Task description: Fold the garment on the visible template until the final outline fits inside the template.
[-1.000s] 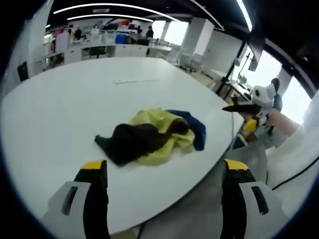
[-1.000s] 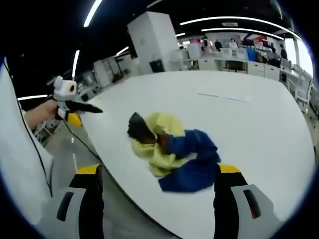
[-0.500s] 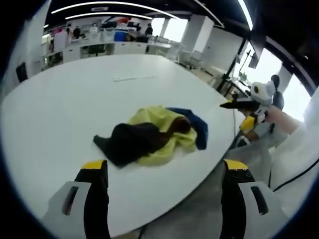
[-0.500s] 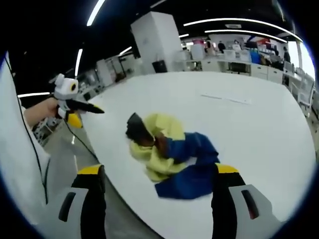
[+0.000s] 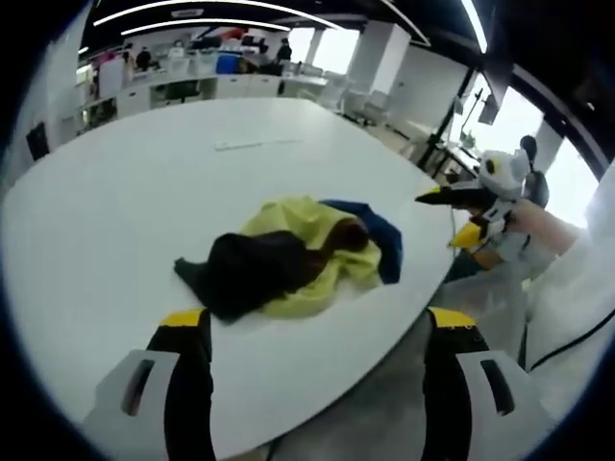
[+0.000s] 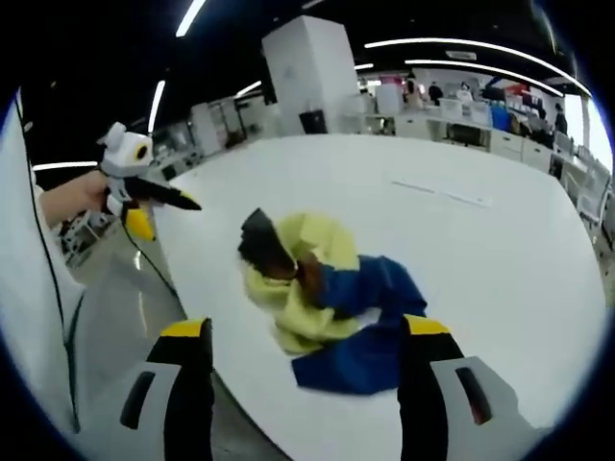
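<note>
Currently | left claw (image 5: pixel 312 384): held wide open, empty, garment (image 5: pixel 293 259) ahead on counter (image 5: pixel 115 221), crumpled | right claw (image 6: pixel 303 384): spread, empty, blue end judged nearer | long axis run between both claws.

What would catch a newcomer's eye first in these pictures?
The crumpled garment, a yellow, blue and dark heap, lies near the edge of the big white table. Both grippers hang open off that edge: the right gripper and the left gripper, neither touching the cloth.
</note>
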